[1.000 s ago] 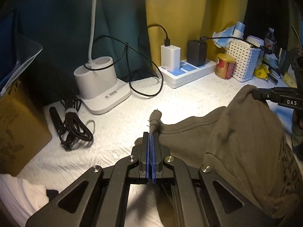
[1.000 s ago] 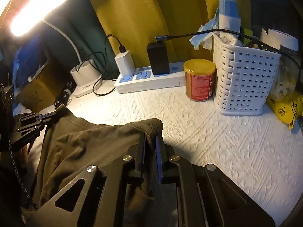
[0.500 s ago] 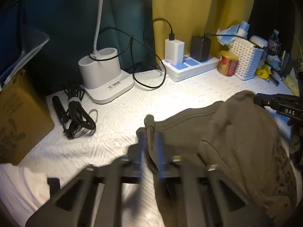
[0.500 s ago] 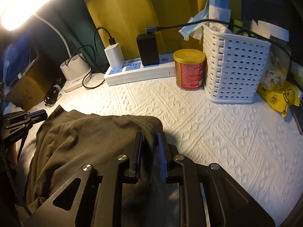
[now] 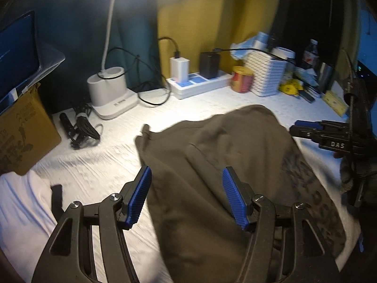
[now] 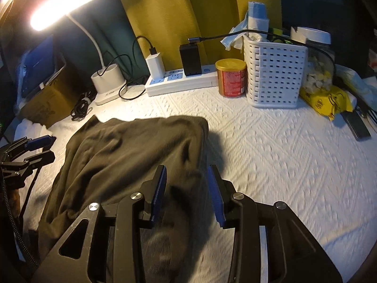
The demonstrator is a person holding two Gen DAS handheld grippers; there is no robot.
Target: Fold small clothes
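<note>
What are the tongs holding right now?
Nothing. Both the left tongs and right tongs have just been opening; the olive shirt lies loose.

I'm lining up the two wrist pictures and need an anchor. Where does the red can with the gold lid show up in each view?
Left wrist view: the red can stands far back, right of centre, just left of the white basket.
Right wrist view: the red can stands upper centre-right, touching or nearly touching the white basket on its right.
Shared landmark: the white power strip, directly left of the can in both views.
</note>
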